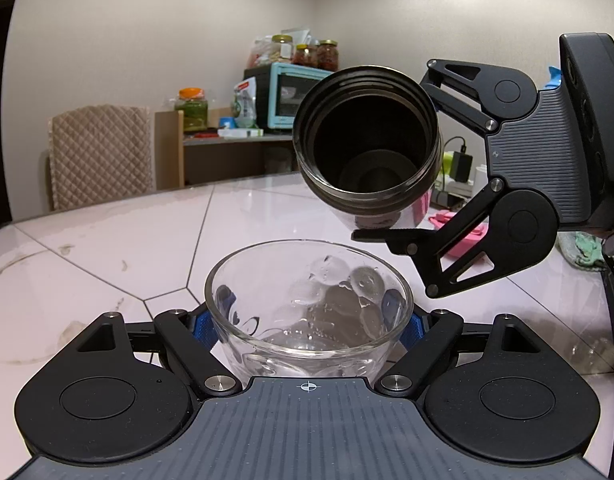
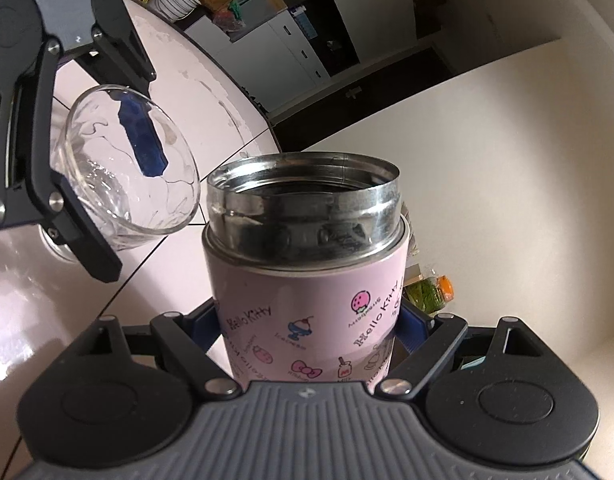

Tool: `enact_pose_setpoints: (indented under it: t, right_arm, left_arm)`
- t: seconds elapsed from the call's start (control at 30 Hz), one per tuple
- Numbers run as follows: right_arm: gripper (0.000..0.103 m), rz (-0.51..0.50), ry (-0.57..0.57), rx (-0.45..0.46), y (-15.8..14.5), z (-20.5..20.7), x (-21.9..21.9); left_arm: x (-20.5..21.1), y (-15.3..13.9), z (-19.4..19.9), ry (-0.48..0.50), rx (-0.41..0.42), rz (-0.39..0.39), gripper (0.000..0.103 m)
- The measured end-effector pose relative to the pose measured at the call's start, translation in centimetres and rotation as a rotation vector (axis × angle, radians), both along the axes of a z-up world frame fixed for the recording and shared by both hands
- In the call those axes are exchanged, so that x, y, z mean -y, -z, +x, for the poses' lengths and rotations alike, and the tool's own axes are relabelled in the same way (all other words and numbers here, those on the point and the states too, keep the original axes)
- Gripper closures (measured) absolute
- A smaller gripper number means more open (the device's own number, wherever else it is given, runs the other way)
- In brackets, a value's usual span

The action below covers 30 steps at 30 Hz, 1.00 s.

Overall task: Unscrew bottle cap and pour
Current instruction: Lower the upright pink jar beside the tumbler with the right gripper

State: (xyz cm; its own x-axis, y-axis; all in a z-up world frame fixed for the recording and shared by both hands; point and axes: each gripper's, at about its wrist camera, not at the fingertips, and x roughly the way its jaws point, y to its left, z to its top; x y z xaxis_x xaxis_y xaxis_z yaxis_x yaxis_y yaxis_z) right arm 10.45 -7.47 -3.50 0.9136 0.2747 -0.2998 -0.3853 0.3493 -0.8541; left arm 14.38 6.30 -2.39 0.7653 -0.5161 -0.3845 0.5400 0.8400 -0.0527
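My left gripper [image 1: 307,326] is shut on a clear glass cup [image 1: 307,304] and holds it upright over the white table; a little water and drops show inside. My right gripper [image 2: 311,320] is shut on a pink Hello Kitty steel bottle [image 2: 307,304] with no cap on. In the left wrist view the bottle [image 1: 367,140] is tilted with its open mouth above and just behind the cup, and its inside looks dark. In the right wrist view the cup [image 2: 127,176] lies left of the bottle's mouth. The cap is not in view.
The white tiled table [image 1: 107,240] runs under both grippers. A pink cloth [image 1: 463,232] and a green cloth [image 1: 583,250] lie at its far right. A padded chair [image 1: 99,152] and a shelf with a blue oven [image 1: 295,92] and jars stand behind.
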Motion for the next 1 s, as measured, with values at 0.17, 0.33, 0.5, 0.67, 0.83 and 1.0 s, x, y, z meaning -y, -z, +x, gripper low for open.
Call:
enact_pose_setpoints:
  t: [0.17,0.33,0.5,0.67,0.83,1.0]
  right_arm:
    - [0.015,0.04,0.013,-0.036,-0.1,0.2,0.5]
    - [0.015,0.066,0.024,-0.058,-0.3,0.1,1.1]
    - [0.015,0.09,0.033,-0.079,-0.2,0.0,2.0]
    - [0.015,0.119,0.043,-0.105,-0.4,-0.1,2.8]
    - [0.015,0.153,0.048,-0.125,-0.7,-0.2,3.6]
    - [0.015,0.194,0.051,-0.145,-1.5,-0.1,4.2]
  left_arm:
    - [0.0,0.0,0.0,-0.001,0.0,0.0,0.016]
    - [0.0,0.0,0.0,-0.001,-0.001,0.0,0.016]
    - [0.0,0.0,0.0,-0.001,-0.001,0.0,0.016]
    - [0.0,0.0,0.0,-0.001,-0.001,0.0,0.016]
    - [0.0,0.0,0.0,-0.001,-0.001,0.0,0.016]
    - [0.0,0.0,0.0,-0.001,-0.001,0.0,0.016]
